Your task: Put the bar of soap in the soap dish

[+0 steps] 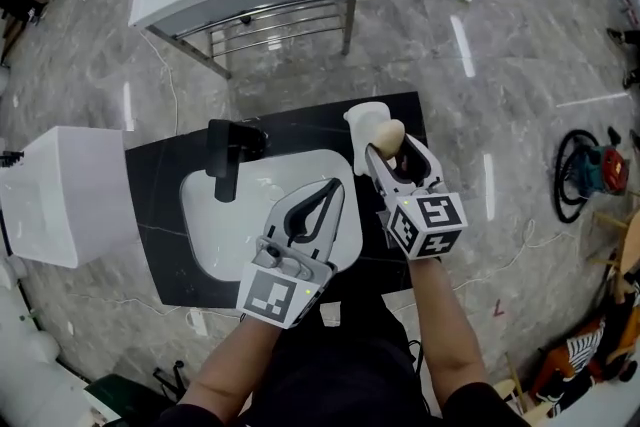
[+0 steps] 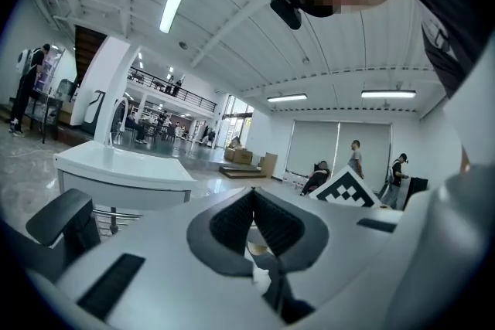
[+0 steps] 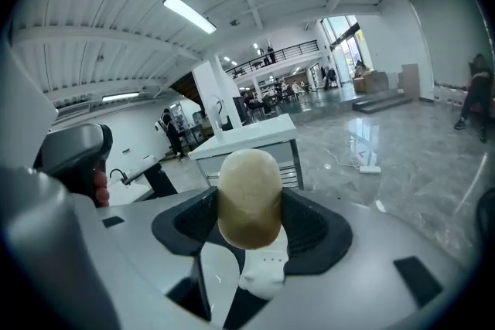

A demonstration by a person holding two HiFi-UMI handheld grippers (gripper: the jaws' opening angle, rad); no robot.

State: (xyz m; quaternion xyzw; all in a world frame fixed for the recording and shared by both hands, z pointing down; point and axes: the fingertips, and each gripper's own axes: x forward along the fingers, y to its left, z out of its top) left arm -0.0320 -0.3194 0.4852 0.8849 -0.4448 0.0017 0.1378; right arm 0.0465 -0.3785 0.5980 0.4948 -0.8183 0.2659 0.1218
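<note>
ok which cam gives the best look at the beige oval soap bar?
Right gripper view: the beige oval bar of soap fills the centre, clamped in the dark padded jaws of the right gripper. The head view shows only its rounded top above that gripper. The left gripper view doesn't show it.

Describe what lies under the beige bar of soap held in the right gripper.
A white soap dish on the black countertop lies under the beige bar of soap, clamped in the right gripper. Soap and jaws cover part of the dish.
</note>
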